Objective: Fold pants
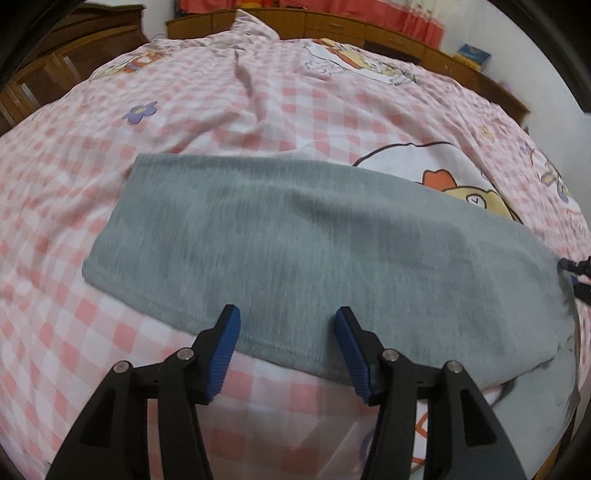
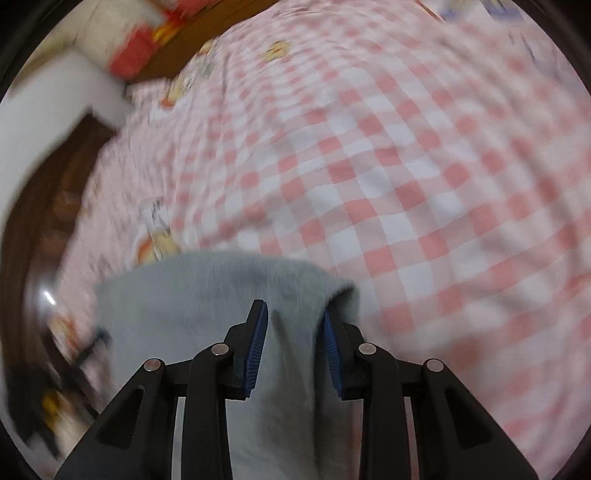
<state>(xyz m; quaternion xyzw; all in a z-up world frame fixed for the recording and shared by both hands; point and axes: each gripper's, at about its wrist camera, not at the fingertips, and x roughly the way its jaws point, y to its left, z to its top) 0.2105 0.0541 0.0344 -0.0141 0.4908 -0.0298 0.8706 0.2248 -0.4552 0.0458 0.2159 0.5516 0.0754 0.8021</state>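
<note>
The grey pants (image 1: 295, 243) lie flat and folded lengthwise across the pink checked bed cover (image 1: 74, 206) in the left wrist view, hem end to the left. My left gripper (image 1: 288, 314) is open, its blue pads just above the near hem edge, holding nothing. In the right wrist view my right gripper (image 2: 293, 314) is shut on a bunch of the grey pants (image 2: 221, 295), which drape up between the blue pads. The view is blurred. The right gripper's tip shows at the right edge of the left wrist view (image 1: 578, 275).
The bed cover (image 2: 406, 166) has cartoon prints (image 1: 461, 184) and wrinkles at the far middle. Wooden cabinets (image 1: 332, 22) run along the far side. Red curtains (image 1: 406, 14) hang behind. Dark wooden furniture (image 2: 44, 240) stands beside the bed.
</note>
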